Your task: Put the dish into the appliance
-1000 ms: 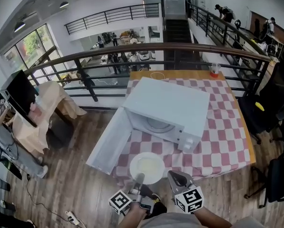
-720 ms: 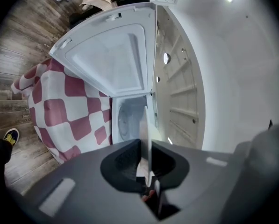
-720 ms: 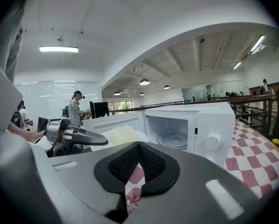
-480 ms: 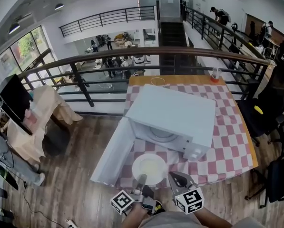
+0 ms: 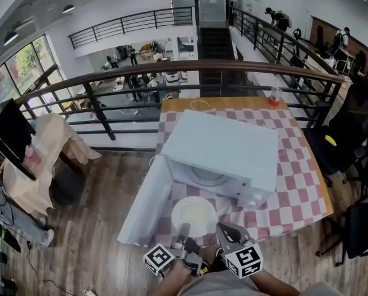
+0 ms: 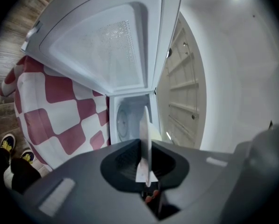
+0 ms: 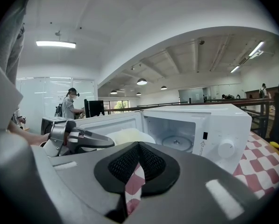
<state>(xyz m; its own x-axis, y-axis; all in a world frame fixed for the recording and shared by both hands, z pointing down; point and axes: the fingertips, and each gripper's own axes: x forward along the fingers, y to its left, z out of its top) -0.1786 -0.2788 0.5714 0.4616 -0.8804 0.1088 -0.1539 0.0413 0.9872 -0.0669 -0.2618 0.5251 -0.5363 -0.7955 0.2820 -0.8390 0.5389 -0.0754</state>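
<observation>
A white round dish (image 5: 194,216) hangs level in front of the open white microwave (image 5: 224,150), and my left gripper (image 5: 182,230) is shut on its near rim. In the left gripper view the dish (image 6: 145,134) shows edge-on between the jaws, pointing at the oven cavity (image 6: 130,118) beside the swung-out door (image 6: 102,45). My right gripper (image 5: 228,230) hovers just right of the dish, jaws together and holding nothing. The right gripper view shows the dish (image 7: 130,135), the left gripper (image 7: 78,139) and the glass turntable (image 7: 176,143) inside the microwave (image 7: 223,125).
The microwave stands on a table with a red-and-white checked cloth (image 5: 294,165). Its door (image 5: 148,196) juts out over the wooden floor at the left. A cup (image 5: 274,95) sits at the table's far edge by the railing (image 5: 171,73). Black chairs (image 5: 344,140) stand to the right.
The microwave and table have come closer in the head view. The dish stays in the left gripper, now nearer the oven opening. The right gripper has kept its place beside it.
</observation>
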